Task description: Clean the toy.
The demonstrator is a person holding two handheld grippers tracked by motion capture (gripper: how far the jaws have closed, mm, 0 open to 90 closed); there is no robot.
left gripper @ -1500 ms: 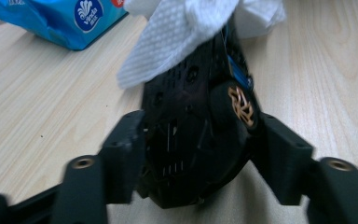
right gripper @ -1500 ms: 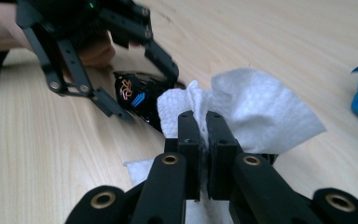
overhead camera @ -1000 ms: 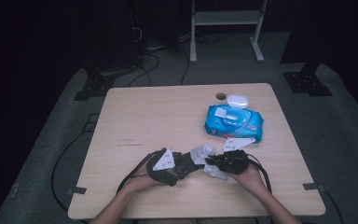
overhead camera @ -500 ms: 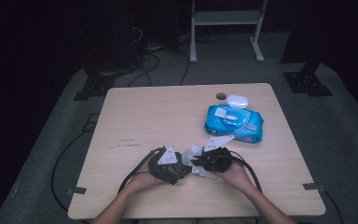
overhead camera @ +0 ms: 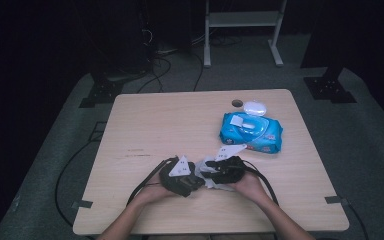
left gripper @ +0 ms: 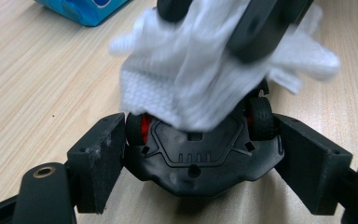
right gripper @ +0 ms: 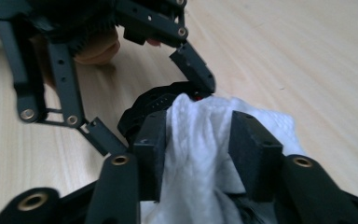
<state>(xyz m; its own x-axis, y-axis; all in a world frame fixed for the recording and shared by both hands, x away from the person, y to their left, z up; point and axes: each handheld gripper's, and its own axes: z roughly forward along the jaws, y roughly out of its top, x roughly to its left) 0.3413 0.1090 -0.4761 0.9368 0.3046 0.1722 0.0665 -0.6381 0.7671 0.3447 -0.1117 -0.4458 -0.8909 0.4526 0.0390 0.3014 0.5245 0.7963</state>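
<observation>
A black toy car [left gripper: 200, 158] with red wheel hubs lies belly-up between the jaws of my left gripper [left gripper: 200, 163], which is shut on its sides just above the table. My right gripper [right gripper: 203, 144] is shut on a crumpled white wipe [right gripper: 196, 126] and presses it against the car [right gripper: 151, 105]. The wipe [left gripper: 191, 88] drapes over the car's far end. In the high view the left gripper [overhead camera: 192, 179] and right gripper [overhead camera: 209, 172] meet tip to tip near the table's front edge, with the wipe [overhead camera: 214, 184] showing under them.
A blue pack of wet wipes [overhead camera: 251, 131] lies at the back right of the wooden table [overhead camera: 155, 125]. Behind it sit a white round lid [overhead camera: 255, 107] and a small cable hole [overhead camera: 237, 103]. Cables trail off the front edge.
My right gripper has moved left with the wipe until it meets the left gripper and the car. The left gripper has barely moved.
</observation>
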